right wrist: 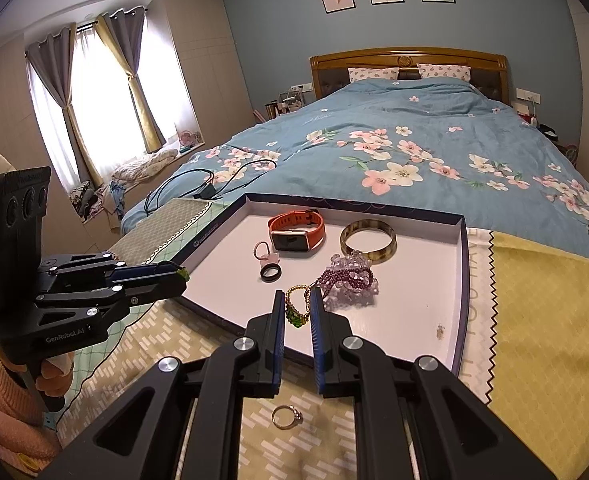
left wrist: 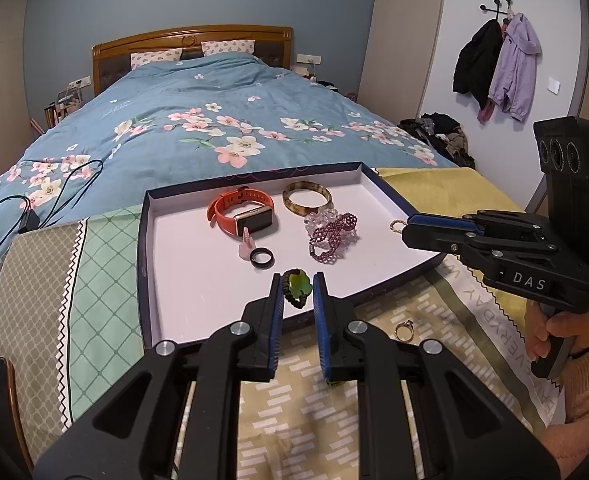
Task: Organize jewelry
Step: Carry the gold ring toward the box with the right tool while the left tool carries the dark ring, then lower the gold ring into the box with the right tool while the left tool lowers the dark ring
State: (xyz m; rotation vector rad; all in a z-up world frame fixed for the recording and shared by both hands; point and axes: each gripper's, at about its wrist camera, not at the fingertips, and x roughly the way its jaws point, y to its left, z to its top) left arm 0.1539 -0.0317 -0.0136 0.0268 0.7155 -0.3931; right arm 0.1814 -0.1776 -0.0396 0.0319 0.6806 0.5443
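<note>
While both of my tools hover over the tray [left wrist: 146,240], the left tool [left wrist: 298,290] pinches a green pendant [left wrist: 297,285] and the right tool [right wrist: 297,306] grips a gold chain [right wrist: 296,294]. Placement is underway; next, release both, then fetch 1 ring [right wrist: 287,417] from the cloth.

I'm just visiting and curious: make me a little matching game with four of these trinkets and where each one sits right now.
Things:
1. orange watch
2. gold ring with a stone
3. green-stone bracelet
4. gold bead bracelet

Places:
A. between the left gripper's fingers
B. on the patterned cloth, outside the tray
C. between the right gripper's fingers
D. lying in the tray, near its far edge

Pairs: 1-D, 2-B, 3-A, 4-C
</note>
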